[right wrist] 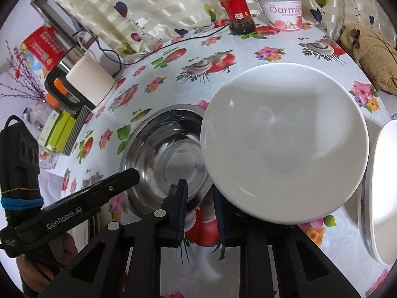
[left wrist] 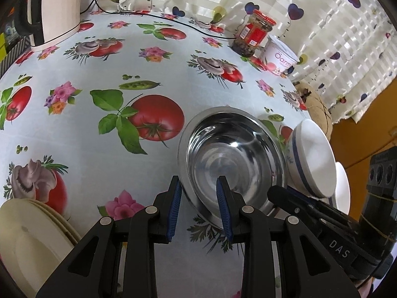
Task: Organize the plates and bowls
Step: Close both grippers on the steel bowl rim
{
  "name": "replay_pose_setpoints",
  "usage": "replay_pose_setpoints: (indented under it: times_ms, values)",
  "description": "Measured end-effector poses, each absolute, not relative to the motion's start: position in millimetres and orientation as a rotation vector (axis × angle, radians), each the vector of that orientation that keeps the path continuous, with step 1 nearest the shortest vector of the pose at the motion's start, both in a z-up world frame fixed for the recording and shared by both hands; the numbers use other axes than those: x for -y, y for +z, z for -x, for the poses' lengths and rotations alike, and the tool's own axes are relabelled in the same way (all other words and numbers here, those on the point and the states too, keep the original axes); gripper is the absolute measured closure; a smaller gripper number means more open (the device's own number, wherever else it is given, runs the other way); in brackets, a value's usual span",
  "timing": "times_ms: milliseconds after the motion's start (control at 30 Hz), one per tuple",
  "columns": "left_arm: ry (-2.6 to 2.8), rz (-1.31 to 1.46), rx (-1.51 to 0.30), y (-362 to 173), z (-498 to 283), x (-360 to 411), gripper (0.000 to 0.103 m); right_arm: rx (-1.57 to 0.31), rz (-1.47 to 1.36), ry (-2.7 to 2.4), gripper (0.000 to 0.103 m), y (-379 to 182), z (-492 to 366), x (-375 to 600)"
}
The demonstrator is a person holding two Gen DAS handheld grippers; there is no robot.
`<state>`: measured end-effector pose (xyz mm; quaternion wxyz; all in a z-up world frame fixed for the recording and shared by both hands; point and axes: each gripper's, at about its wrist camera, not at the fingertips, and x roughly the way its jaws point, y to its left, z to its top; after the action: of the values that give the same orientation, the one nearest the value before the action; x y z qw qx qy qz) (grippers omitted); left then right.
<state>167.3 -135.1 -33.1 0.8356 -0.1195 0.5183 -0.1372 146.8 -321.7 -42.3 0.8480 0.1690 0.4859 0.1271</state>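
The steel bowl (left wrist: 233, 159) sits on the worktop (left wrist: 99, 79), which wears a cloth printed with tomatoes, mushrooms and flowers; the left gripper (left wrist: 198, 206) straddles the bowl's near rim, its right-hand blue pad inside the bowl and its left-hand pad outside, with a gap showing on both sides of the rim, so the fingers (left wrist: 174, 208) are moderately apart and not pressed on the metal. The right gripper (right wrist: 202, 213) is beside the bowl's right side; its fingers (right wrist: 182, 211) stand narrowly apart, and the white bowl (right wrist: 282, 144) lies just beyond them to the right, tilted and raised above the worktop in the left wrist view; its lower edge covers the right-hand finger, so whether that bowl is pinched cannot be told. The white bowl overlaps the steel bowl's right rim in the right wrist view. A stack of cream plates (left wrist: 29, 243) lies at the near left of the left gripper; another white dish (right wrist: 379, 193) shows at the far right edge. At the back of the worktop stand a red-lidded jar (right wrist: 235, 10) and a yogurt tub (right wrist: 282, 10) just beside each other; a kettle (left wrist: 57, 10) stands at the far left.
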Motion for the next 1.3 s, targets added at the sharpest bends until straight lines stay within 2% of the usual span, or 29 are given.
replay_pose_setpoints:
  times_ms: [800,1300]
  values:
    - [-0.401,0.160,-1.148,-32,-84,156,0.073,-1.076,-0.307,0.242,0.083,-37,-62,329]
    - [-0.468,0.149,-1.150,-30,-65,163,0.073,-1.088,-0.311,0.203,0.080,-37,-33,342]
